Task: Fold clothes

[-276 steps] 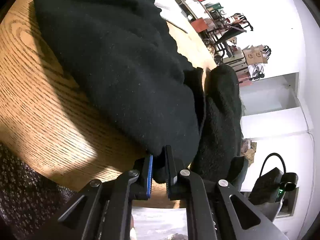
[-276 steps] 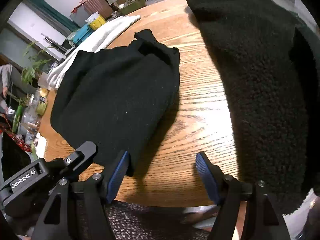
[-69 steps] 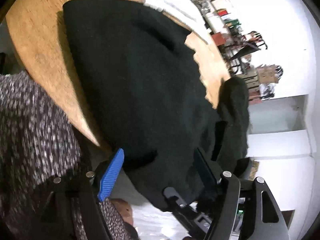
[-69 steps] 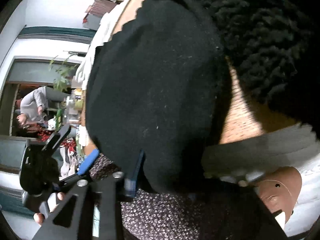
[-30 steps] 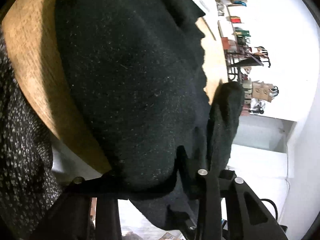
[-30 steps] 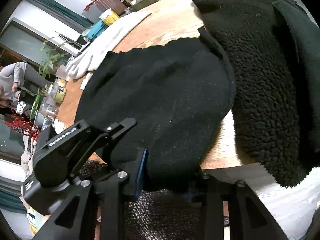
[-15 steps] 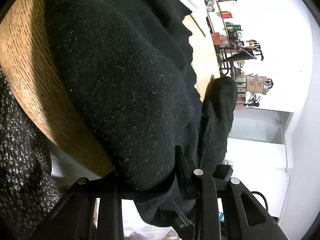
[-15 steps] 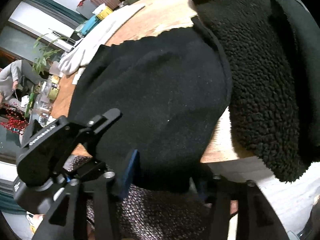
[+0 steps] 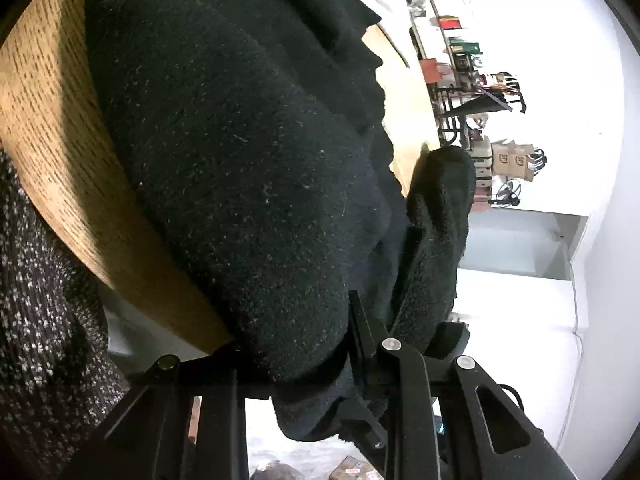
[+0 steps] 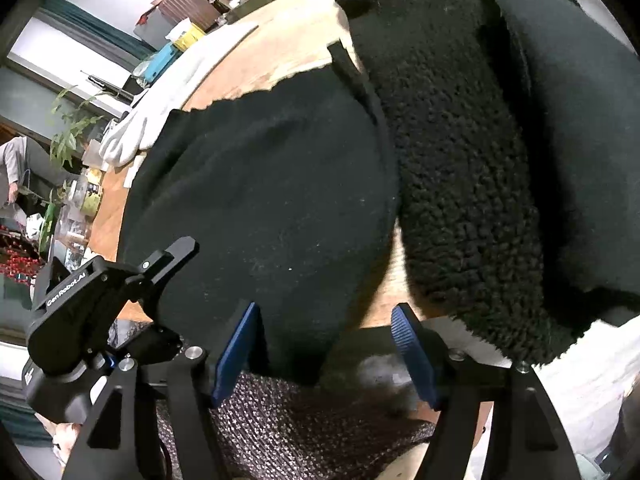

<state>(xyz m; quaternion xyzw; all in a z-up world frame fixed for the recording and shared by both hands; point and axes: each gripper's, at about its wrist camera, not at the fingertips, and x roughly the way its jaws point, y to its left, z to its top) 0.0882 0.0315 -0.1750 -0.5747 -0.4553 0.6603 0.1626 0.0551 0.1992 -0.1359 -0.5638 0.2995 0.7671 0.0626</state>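
Note:
A black knit garment (image 9: 240, 140) lies folded on the round wooden table (image 9: 48, 100), and its near edge hangs over the rim. My left gripper (image 9: 292, 328) is shut on a thick bulge of that edge, and the cloth hides most of its fingers. In the right wrist view the same garment (image 10: 272, 200) fills the middle. My right gripper (image 10: 324, 336) is open at the table rim, with the hanging edge loose between its blue pads (image 10: 236, 352). The left gripper's body (image 10: 88, 296) shows at the garment's left side.
A black fleece garment (image 10: 460, 160) lies just right of the knit one and also droops over the rim (image 9: 436, 220). White cloth (image 10: 168, 92) lies at the far side of the table. A speckled knit sleeve (image 10: 300, 420) is below the grippers. A cluttered room and a person (image 10: 16, 160) are behind.
My right gripper has opened and let go of the garment's edge over the last second. My left gripper stays clamped on the cloth and has barely moved.

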